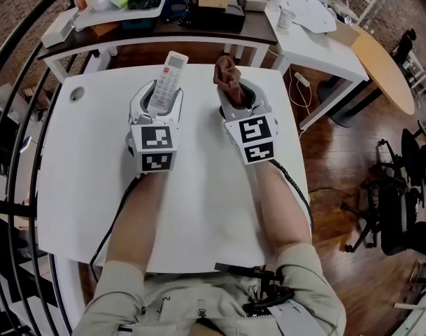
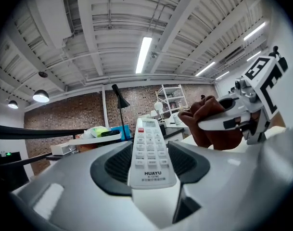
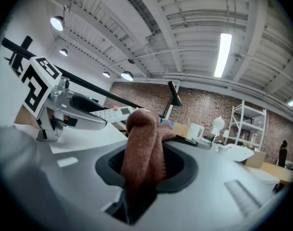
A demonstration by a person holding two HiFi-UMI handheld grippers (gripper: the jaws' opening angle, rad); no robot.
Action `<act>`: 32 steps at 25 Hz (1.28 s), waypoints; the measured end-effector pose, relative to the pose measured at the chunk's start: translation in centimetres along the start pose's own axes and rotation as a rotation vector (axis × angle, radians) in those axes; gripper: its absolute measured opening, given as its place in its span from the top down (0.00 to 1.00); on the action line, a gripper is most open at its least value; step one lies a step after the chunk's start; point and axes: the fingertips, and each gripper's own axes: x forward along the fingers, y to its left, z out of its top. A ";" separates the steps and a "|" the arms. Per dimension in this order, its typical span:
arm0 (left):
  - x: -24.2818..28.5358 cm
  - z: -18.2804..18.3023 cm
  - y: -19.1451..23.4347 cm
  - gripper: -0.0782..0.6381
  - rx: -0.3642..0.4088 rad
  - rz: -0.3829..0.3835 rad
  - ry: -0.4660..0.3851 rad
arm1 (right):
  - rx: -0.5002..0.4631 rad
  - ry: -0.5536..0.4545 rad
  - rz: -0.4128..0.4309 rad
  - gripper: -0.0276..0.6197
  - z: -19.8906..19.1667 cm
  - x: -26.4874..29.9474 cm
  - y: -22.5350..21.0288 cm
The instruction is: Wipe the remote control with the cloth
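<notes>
A white remote control (image 1: 169, 80) (image 2: 149, 150) with grey buttons and a red key sticks forward out of my left gripper (image 1: 159, 100) (image 2: 151, 165), whose jaws are shut on its near end. To the right of it, a bunched brown cloth (image 1: 229, 78) (image 3: 142, 148) stands up from my right gripper (image 1: 238, 98) (image 3: 144, 170), clamped between its jaws. Both grippers sit side by side, low over the far half of the white table (image 1: 199, 208). In the left gripper view the cloth (image 2: 206, 124) shows at the right; in the right gripper view the remote (image 3: 110, 113) shows at the left.
Beyond the white table stands a dark desk (image 1: 199, 26) with a tray, boxes and a blue bin. A second white table (image 1: 317, 33) with a cup is at the back right. A black railing (image 1: 17, 117) runs along the left. A cable hole (image 1: 76, 94) marks the table's left.
</notes>
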 end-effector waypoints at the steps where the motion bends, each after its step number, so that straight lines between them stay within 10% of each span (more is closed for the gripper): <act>1: 0.1 -0.3 -0.1 0.55 -0.007 -0.006 0.011 | 0.001 0.007 0.002 0.79 -0.2 0.1 0.0; 17: 1.1 -5.0 -0.9 0.55 -0.127 -0.128 0.302 | 0.011 0.184 0.086 0.78 -4.1 1.2 1.1; 32: 1.1 -8.1 -1.6 0.55 -0.034 -0.179 0.527 | 0.014 0.457 0.162 0.76 -8.4 1.3 1.6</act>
